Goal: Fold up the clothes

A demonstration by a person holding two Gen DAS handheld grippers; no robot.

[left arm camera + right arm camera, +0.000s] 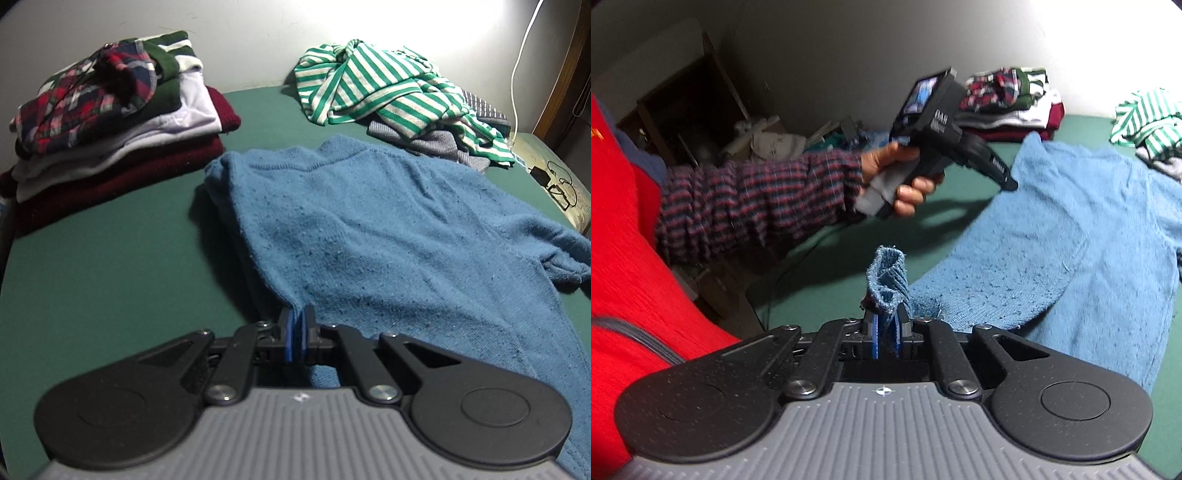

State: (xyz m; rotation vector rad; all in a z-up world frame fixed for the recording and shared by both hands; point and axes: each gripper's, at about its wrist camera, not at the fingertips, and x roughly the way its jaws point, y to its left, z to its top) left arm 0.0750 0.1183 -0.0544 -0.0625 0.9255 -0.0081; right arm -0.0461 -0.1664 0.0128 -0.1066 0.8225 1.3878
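Two claws clenched on blue sweater (369, 229), left claw (297, 328), right claw (884, 328) pinching ribbed cuff (888, 277), unseen leftward.

There was one blue sweater (369, 221), one folded stack (110, 122), one striped heap (388, 88), two grippers: left gripper (296, 325), right gripper (885, 325)

Dim room, lit from the upper right of the left wrist view, where glare whitens the wall (424, 22); the blue sweater (369, 229) throws a soft shadow leftward on the green surface (110, 266); corners vignette dark and straight lines bow at the edges; in the right wrist view the hand (901, 177) is motion-blurred and casts a broad shadow; colours look grainy.
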